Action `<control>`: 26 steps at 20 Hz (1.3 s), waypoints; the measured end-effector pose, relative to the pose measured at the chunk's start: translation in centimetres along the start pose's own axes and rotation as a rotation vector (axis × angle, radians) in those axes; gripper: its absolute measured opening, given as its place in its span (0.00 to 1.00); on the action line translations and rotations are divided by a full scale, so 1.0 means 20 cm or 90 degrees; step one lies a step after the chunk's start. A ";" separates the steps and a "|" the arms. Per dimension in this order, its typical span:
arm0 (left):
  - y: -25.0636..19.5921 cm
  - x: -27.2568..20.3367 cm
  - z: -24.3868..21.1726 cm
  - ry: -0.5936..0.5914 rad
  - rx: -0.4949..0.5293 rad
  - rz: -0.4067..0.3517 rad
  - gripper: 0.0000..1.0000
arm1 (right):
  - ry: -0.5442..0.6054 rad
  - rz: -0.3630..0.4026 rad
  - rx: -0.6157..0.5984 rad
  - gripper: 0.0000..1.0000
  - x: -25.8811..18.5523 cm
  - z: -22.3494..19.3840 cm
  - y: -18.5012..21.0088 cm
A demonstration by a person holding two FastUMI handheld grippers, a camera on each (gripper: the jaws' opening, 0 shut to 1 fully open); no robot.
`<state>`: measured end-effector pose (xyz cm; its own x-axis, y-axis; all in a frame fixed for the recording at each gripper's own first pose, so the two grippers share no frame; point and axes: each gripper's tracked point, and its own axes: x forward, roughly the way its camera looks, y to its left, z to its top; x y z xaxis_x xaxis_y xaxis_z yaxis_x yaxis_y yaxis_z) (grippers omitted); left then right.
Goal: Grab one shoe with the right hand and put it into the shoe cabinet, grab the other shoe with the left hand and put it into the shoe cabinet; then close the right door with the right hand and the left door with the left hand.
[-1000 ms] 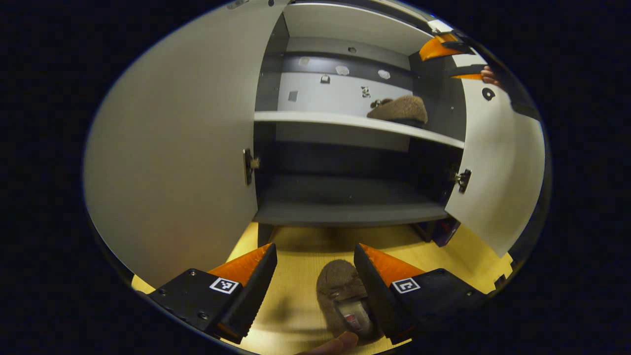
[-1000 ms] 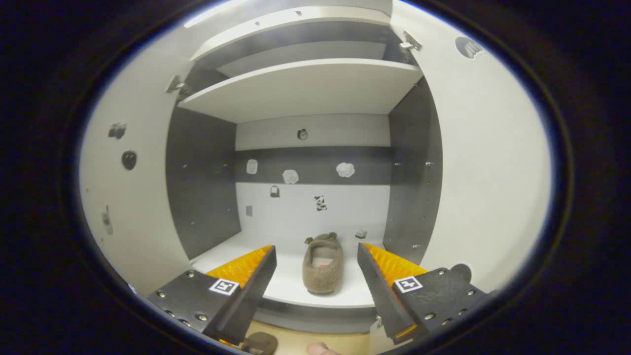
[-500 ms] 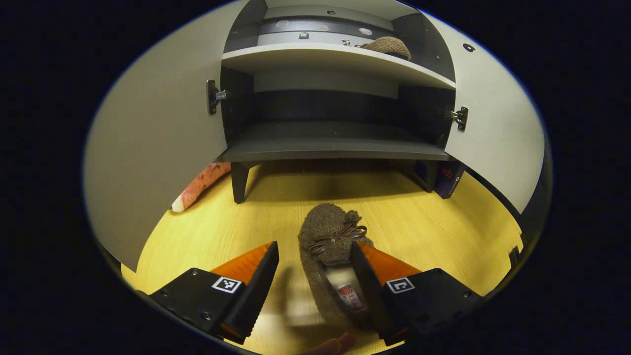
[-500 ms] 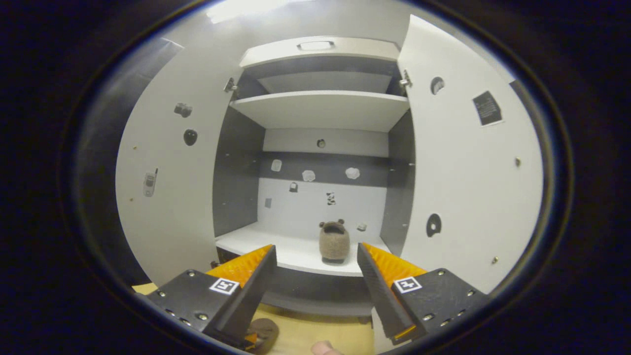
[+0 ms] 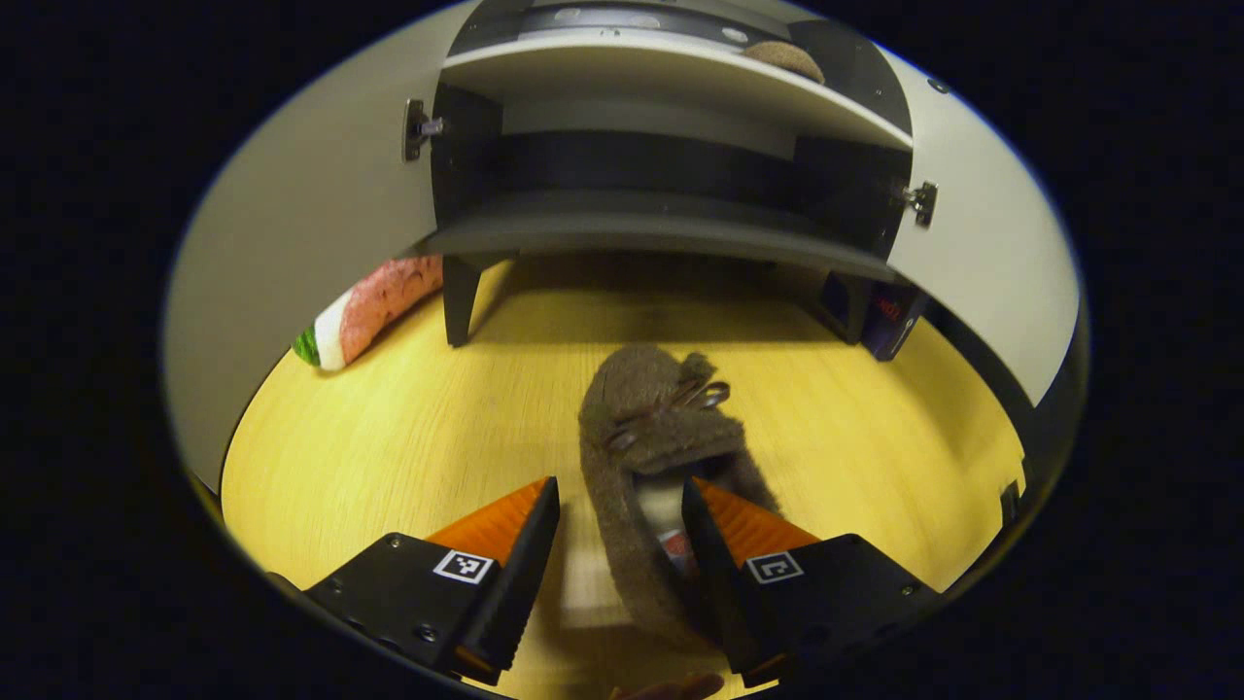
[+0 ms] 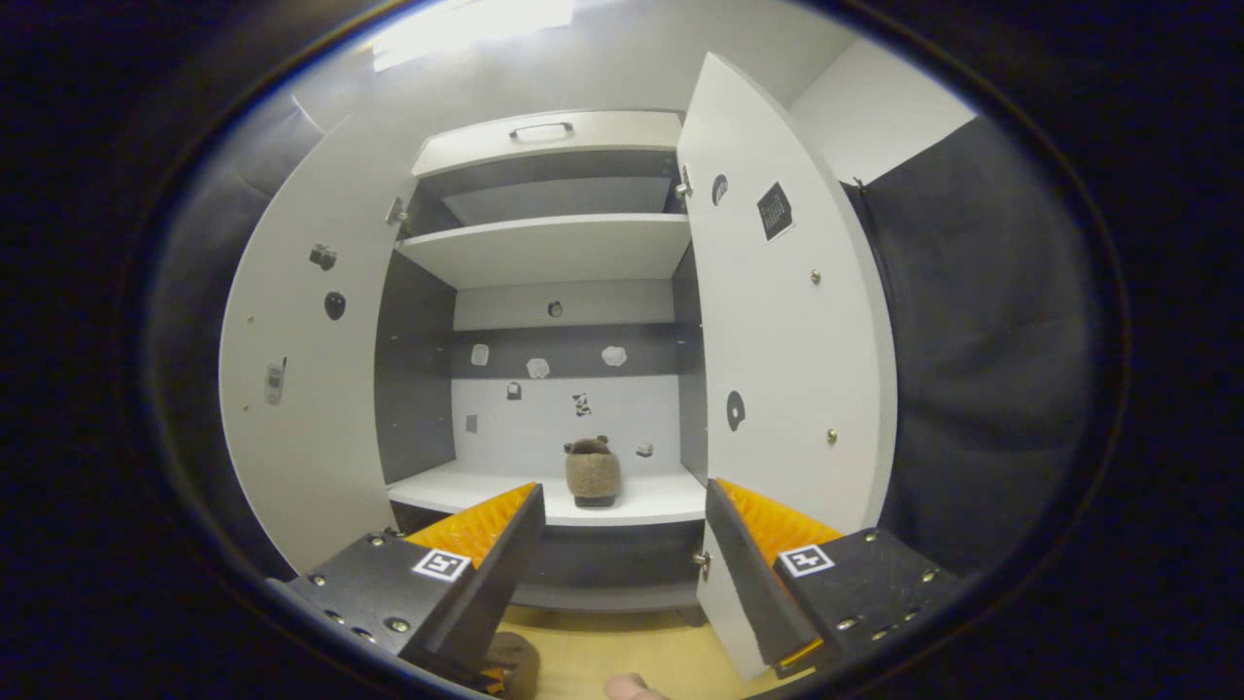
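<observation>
The shoe cabinet (image 6: pixel 544 340) is standing with both doors swung wide; the left door (image 6: pixel 301 389) and right door (image 6: pixel 777 350) are flanking the white middle shelf (image 6: pixel 544 491). One brown slipper (image 6: pixel 592 473) is sitting upright toward the right end of that shelf, near its back edge. The second slipper (image 5: pixel 656 457) is lying on the wooden floor (image 5: pixel 408 437) in front of the cabinet's dark bottom shelf (image 5: pixel 641 228), toe and bow pointing toward the cabinet.

The left hand-held gripper (image 5: pixel 617 544) is spread wide and straddling the slipper's left side wall: one finger is standing outside it, the other is reaching into the heel opening. Nothing is clamped yet. The right hand-held gripper (image 6: pixel 622 544) is hanging spread and empty, facing the cabinet.

The slipper is appearing light, soft and fuzzy, so the wall is likely to fold under pressure; pinching this side wall near the heel is looking workable.

A watermelon-patterned cushion (image 5: pixel 364 311) is lying behind the left door, and a dark box (image 5: pixel 880 316) is standing by the cabinet's right leg. Neither is obstructing the path upward.
</observation>
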<state>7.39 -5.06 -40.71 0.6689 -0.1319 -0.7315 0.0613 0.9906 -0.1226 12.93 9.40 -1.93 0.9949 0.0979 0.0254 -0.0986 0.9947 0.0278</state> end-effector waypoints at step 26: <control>-0.07 -0.80 1.15 -0.377 0.026 0.002 0.00 | 0.035 -0.024 0.031 0.99 -0.03 -0.20 -0.22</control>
<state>13.69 -3.46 -13.34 0.9680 -0.0972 -0.2314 0.0791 0.9931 -0.0866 12.84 5.12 -6.06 0.9975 0.0628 -0.0316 -0.0603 0.9953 0.0757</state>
